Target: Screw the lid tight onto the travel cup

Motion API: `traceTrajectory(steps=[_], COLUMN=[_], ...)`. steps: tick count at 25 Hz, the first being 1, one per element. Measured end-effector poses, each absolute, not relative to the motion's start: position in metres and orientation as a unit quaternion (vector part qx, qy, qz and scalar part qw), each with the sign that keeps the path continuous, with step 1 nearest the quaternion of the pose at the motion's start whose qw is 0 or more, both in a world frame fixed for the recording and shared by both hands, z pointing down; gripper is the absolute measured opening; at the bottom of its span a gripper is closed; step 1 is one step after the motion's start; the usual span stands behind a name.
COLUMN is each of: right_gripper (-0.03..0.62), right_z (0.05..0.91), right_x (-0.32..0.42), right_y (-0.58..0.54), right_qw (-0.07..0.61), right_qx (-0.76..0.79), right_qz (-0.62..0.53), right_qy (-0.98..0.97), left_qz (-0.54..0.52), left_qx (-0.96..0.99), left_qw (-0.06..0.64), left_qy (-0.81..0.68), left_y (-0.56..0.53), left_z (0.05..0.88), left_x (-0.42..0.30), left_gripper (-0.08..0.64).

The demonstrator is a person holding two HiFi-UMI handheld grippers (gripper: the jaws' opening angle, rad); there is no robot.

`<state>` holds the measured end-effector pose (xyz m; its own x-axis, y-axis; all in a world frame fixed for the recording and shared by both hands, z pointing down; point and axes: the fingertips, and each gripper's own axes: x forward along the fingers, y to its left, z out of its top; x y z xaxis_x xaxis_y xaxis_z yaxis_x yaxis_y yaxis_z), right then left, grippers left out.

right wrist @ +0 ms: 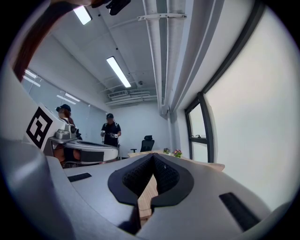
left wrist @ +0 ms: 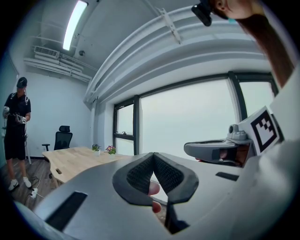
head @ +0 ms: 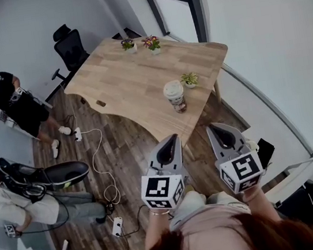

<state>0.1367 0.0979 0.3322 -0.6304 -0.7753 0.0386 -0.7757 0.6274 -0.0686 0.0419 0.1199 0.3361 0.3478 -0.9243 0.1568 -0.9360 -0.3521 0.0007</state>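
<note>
The cup [head: 175, 96] stands upright on the table [head: 132, 78], close to its near right edge and just beside a small plant [head: 189, 79]. A pale lid [head: 172, 87] sits on top of the cup. From the head view we cannot tell whether the lid is screwed down tight or only resting in place, so this fits a cup that needs tightening as well as one that is already done.

Both grippers hang well short of the table, over the floor in front of us. The left gripper [head: 170, 140] is clenched, pad against pad, with nothing held between them [left wrist: 153, 161]. The right gripper [head: 218, 128] is clenched and empty as well [right wrist: 153, 164]. Neither gripper view shows the cup.

We judge the main risk to be the cup's place and shape. It is tall and narrow and sits near the edge, so a nudge from a closed gripper tip could tip it, knock it into the plant or send it off the table. If the lid does need turning, twisting it while the body is unheld would probably spin the whole cup rather than tighten the thread. A lid sitting slightly askew could also bind crookedly. The cup's smooth wall could slip between the pads under torque.
</note>
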Motion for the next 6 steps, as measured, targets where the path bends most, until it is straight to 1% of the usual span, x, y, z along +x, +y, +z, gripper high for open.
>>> traceTrajectory(steps=[6], right_gripper=[0.000], right_z=[0.334], right_x=[0.119], right_y=[0.089], right_qw=[0.009], right_qx=[0.425], right_qz=[0.029], right_qy=[-0.905], left_qz=[0.069], left_qx=[0.820], left_qw=[0.034], left_qy=[-0.567], left_y=[0.116], left_z=[0.338], left_x=[0.029], left_gripper=[0.002])
